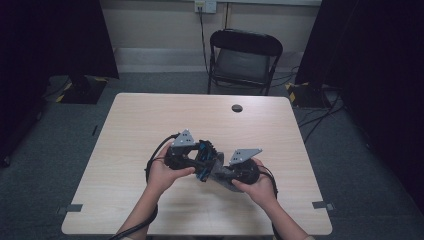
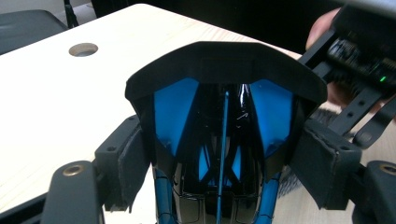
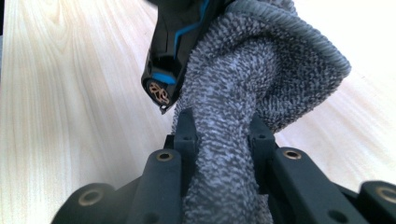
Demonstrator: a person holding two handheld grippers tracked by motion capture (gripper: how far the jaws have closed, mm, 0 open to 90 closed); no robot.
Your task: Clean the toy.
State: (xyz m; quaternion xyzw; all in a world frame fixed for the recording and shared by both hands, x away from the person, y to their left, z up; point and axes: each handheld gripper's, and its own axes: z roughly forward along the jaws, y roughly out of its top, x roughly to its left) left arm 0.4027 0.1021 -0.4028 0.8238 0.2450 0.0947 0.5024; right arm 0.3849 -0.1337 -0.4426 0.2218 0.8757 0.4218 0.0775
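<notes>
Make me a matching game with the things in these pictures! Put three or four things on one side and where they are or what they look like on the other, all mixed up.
Things:
1. grey cloth
2. black and blue object
3. folding chair
4. round hole

Descriptions:
A. stands on the floor beyond the table
B. pinched between the right gripper jaws
C. sits in the tabletop near the far edge
D. held between the left gripper jaws

Pairs: 1-B, 2-D, 3-A, 4-C
</notes>
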